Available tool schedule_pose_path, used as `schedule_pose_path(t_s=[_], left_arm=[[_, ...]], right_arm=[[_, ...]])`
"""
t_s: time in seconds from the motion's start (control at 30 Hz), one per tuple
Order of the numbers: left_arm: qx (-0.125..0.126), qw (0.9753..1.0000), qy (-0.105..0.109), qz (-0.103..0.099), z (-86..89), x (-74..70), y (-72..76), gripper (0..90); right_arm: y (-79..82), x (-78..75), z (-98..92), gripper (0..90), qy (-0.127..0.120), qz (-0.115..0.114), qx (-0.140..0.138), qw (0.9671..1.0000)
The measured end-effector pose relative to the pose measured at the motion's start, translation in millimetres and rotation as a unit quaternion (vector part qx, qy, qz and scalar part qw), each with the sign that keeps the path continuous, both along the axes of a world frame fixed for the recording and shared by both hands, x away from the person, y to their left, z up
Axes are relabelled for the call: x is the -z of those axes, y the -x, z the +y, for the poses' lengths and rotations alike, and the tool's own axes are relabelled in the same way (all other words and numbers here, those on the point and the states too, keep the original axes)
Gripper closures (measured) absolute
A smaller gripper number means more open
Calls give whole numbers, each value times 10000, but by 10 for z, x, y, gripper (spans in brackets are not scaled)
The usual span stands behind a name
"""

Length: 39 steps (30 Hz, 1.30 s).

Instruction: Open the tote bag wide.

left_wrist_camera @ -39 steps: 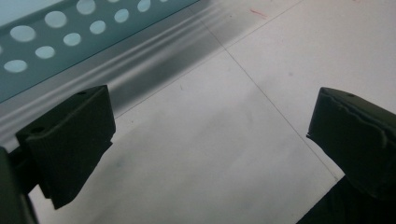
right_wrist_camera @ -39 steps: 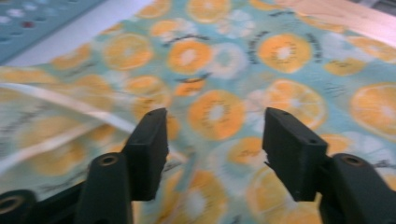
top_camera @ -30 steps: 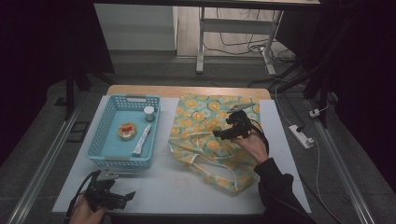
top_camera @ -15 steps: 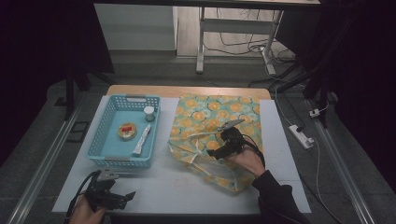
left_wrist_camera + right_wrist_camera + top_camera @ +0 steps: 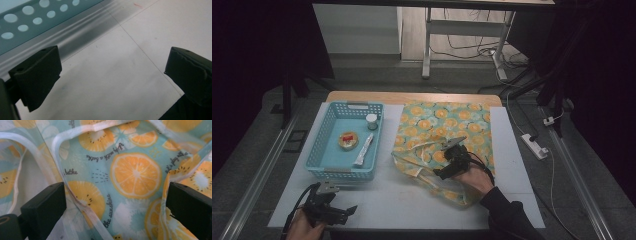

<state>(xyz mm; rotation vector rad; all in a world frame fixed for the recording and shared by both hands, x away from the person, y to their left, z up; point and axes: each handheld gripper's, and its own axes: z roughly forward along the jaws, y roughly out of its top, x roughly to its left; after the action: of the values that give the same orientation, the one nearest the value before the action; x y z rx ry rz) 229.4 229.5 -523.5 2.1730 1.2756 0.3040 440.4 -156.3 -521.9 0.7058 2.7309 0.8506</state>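
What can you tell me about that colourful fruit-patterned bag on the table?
The bag looks like soft thin cloth or plastic, pale turquoise, printed with orange slices, kiwi-like fruit and small black script. Pale piping edges its seams and opening. It lies rumpled on the white table, to the right of the blue basket, its far part flat, its near part bunched. The right gripper is over its near part, fingers spread wide apart and clamping nothing.

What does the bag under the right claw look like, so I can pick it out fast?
On the white table, look right of the blue basket. The bag lies flat there, under the open right claw. It is the one soft fabric thing: teal, printed with orange and kiwi slices, with pale edging, unlike the hard perforated basket.
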Motion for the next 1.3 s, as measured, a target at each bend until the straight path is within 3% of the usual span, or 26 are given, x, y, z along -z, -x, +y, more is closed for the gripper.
schedule_pose_path(t_s=[0.23,0.5,0.63,0.73,0.77,0.8,0.83,0.9,1.0,1.3], left_arm=[[16,10000,-25,8,-4,1,-2,10],[20,10000,-44,8,-10,2,0,11],[23,10000,-51,8,-11,3,0,11],[23,10000,-56,9,-12,3,0,11],[27,10000,-60,7,-13,3,0,11],[29,10000,-65,6,-13,3,1,11],[35,10000,-74,9,-13,2,0,11],[37,10000,-75,10,-14,2,-1,11],[36,10000,-70,11,-13,2,-2,11],[45,10000,-86,7,-18,3,1,12]], right_arm=[[-24,39,53,81,-68,4,-39,10000],[3,19,89,273,-172,-41,-230,9996],[-4,-5,63,450,-196,-67,-253,9995],[9,-20,53,632,-194,-87,-292,9993],[9,-20,53,632,-194,-87,-292,9993],[20,-28,55,784,-207,-69,-333,9992],[26,-32,59,843,-176,-81,-351,9992],[13,-41,57,887,-174,1,-377,9991],[-36,-53,38,893,-240,141,-318,9991],[-147,-67,-50,884,-256,-98,18,9996]])
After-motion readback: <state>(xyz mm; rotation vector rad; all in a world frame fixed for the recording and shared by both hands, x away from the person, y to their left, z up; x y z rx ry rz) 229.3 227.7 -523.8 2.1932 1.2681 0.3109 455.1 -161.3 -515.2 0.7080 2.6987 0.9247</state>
